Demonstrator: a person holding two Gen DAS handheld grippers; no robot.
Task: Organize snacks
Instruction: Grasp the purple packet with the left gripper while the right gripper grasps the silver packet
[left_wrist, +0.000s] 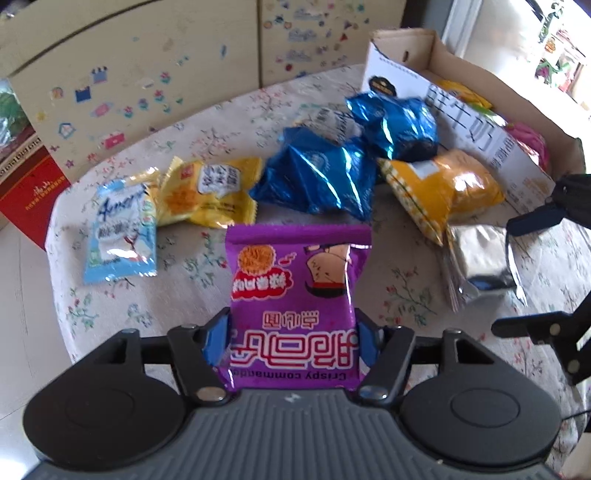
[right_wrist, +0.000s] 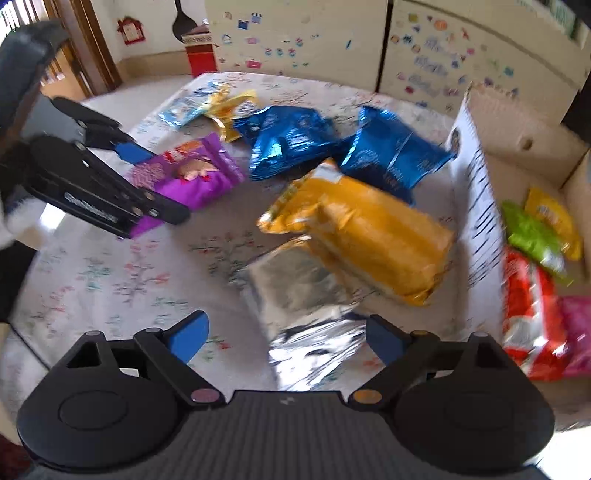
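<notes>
purple snack packet (left_wrist: 295, 295), nearest the left wrist camera, stands clamped in the left gripper (left_wrist: 291, 343); both blue pads press its lower sides, and it appears lifted just clear of the floral tablecloth (left_wrist: 147, 295). landmark: cardboard box (left_wrist: 480, 122), which already holds green, red and pink packets. relative to the box, the purple packet is well apart, beyond the orange bag (right_wrist: 362, 229) and the two blue bags (right_wrist: 288, 136). right gripper (right_wrist: 286, 339) hangs released, jaws wide, over the silver packet (right_wrist: 314, 306), which lies just beside the orange bag and near the box wall; the pads do not press it. handling, as judged: every packet looks light, soft and air-filled, with slick foil and brittle contents, so a gentle grip is advised. best hold is across the narrow body or on a crimped end seam.
</notes>
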